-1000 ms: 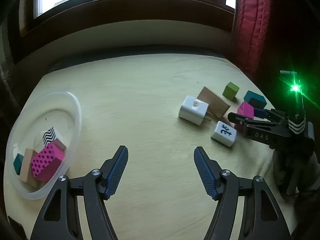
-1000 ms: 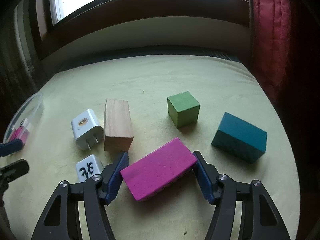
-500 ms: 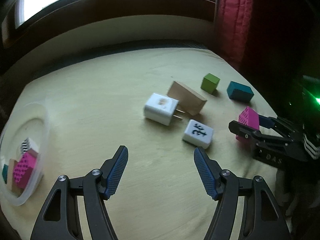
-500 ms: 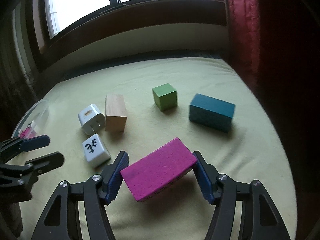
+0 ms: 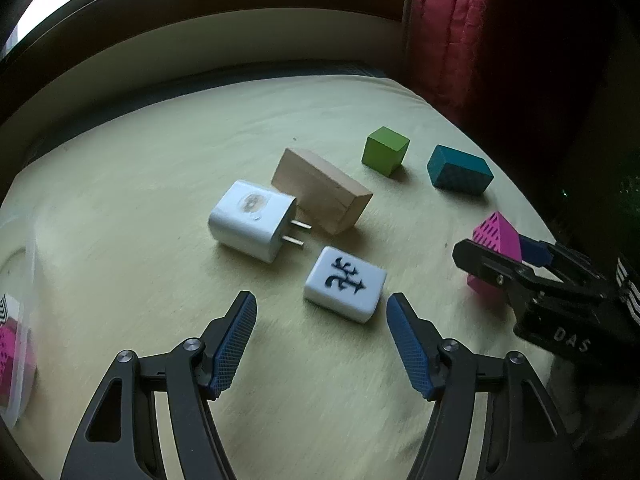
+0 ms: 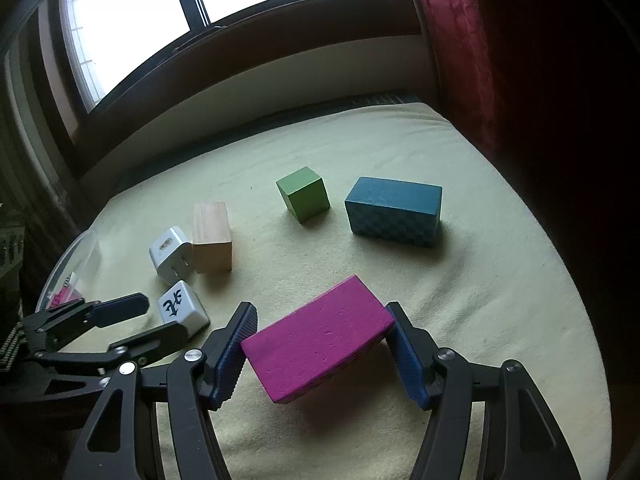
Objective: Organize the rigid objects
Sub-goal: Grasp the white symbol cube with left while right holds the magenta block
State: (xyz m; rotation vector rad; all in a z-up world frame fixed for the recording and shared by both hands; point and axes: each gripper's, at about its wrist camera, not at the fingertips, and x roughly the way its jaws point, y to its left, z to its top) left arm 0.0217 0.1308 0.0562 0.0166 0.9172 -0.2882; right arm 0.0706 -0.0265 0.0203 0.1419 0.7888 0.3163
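Two changes separate this moment from the views a second ago. First, the left gripper (image 5: 320,312) has swung away from the clear bowl (image 5: 24,320), now only a sliver at the left edge of its view, and has closed in on the white tile (image 5: 345,283) with the dark character. Its jaws stand wide apart and empty, one on each side of the tile's near end, not touching it. Second, the right gripper (image 6: 320,336) has carried the pink block (image 6: 318,350) up off the surface; the block is clamped between both pads, tilted, with its shadow on the yellow-covered surface (image 6: 500,300) below.

Remaining on the surface: white charger (image 5: 253,220) touching the wooden block (image 5: 320,190), green cube (image 5: 385,150) and teal block (image 5: 460,169) farther back.

Assessment: the bowl already holds several pieces, so sorting is partly complete. Both grippers are working in parallel; the left needs only a short advance and closure on the tile. Risk: the two grippers sit near each other, so the pink block's route toward the bowl crosses the left gripper's position.
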